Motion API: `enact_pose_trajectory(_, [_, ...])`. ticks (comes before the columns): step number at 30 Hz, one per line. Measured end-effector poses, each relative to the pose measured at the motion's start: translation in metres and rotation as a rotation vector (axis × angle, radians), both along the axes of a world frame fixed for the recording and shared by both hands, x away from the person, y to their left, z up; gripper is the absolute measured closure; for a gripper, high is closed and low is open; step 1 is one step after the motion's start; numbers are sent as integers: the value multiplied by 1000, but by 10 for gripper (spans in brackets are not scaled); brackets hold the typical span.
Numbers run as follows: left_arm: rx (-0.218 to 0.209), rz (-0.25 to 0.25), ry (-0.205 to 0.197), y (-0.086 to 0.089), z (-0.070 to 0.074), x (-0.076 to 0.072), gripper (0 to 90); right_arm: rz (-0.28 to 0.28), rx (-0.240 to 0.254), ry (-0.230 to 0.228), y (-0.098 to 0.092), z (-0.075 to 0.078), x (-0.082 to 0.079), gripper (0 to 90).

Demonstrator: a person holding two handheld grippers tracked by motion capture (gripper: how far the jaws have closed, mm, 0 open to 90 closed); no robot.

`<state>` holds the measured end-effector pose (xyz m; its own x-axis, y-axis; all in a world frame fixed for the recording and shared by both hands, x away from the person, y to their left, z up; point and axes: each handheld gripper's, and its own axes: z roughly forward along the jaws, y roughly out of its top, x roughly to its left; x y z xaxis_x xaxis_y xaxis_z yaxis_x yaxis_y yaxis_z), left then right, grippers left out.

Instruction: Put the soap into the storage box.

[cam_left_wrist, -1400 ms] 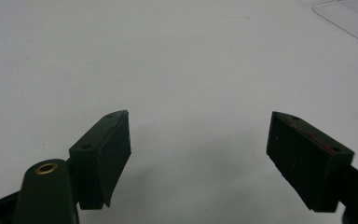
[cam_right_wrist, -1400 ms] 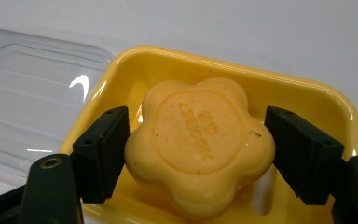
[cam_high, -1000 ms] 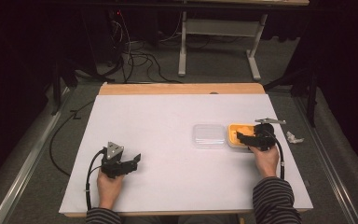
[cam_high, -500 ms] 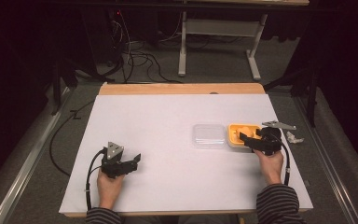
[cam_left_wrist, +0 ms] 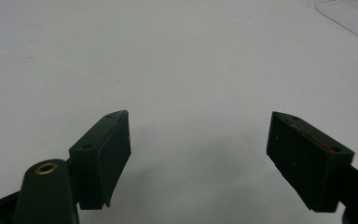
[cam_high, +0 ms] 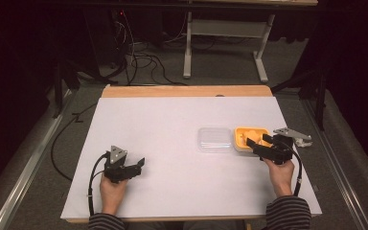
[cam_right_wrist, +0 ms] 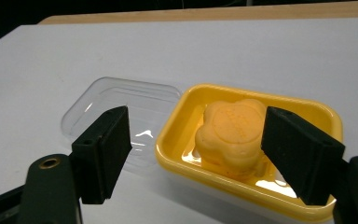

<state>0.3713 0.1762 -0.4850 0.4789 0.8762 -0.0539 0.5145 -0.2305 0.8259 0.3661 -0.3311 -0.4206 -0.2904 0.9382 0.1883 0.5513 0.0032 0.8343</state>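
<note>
the white table [cam_high: 172, 143] carries everything, its wooden far edge bare. on its right half a clear plastic lid [cam_high: 214, 139] lies flat, touching the left side of a yellow tray [cam_high: 242, 136]. inside the tray sits an orange flower-shaped cake [cam_right_wrist: 230, 133], upright against the tray's floor. the right gripper [cam_high: 264, 145] hovers just at the tray's near right side, held in the person's right hand [cam_high: 279, 170]; its fingers have just been closing but stand apart, pressing on nothing, with the cake seen beyond the gap. the left gripper [cam_high: 133, 165] rests low over bare table at the left, well apart from the tray, fingers spread wide with nothing between them.
</note>
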Motion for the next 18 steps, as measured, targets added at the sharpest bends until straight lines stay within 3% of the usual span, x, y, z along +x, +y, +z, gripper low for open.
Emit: enact_pose_trajectory(18, [-11,-4,-2,1,0,0,219,11,74,-62,0,0,-26,240])
